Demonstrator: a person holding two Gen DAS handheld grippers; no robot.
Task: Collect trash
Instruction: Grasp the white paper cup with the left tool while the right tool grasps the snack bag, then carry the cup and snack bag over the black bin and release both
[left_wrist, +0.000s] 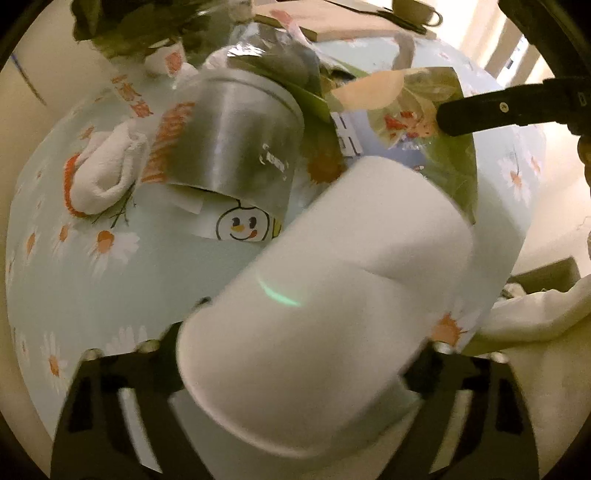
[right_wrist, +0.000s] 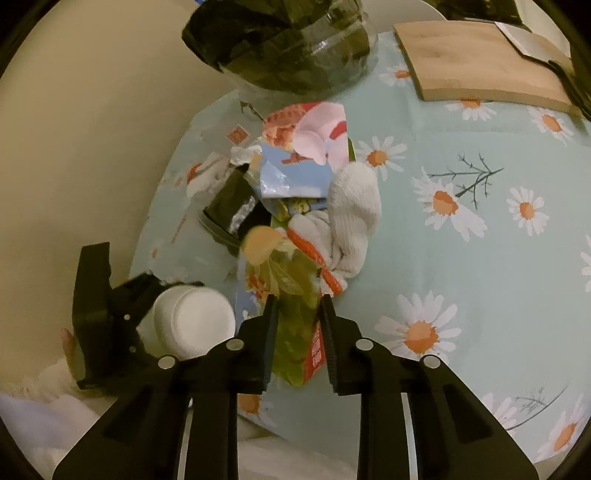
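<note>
My left gripper (left_wrist: 306, 332) is shut on a white paper cup (left_wrist: 325, 295) that lies sideways between its fingers; the cup also shows in the right wrist view (right_wrist: 192, 321) at lower left. My right gripper (right_wrist: 299, 306) is shut on a green snack wrapper (right_wrist: 295, 332), also visible in the left wrist view (left_wrist: 436, 122) at upper right. A pile of trash lies on the daisy tablecloth (right_wrist: 480, 258): a silver foil wrapper (left_wrist: 236, 140), a blue and pink wrapper (right_wrist: 306, 158), and crumpled white tissue (right_wrist: 354, 206).
A glass bowl of dark leaves (right_wrist: 288, 40) stands at the far table edge. A wooden board (right_wrist: 476, 59) lies at the back right. Another crumpled tissue (left_wrist: 107, 173) lies left of the foil wrapper. White cloth (left_wrist: 535, 314) hangs off the table's right edge.
</note>
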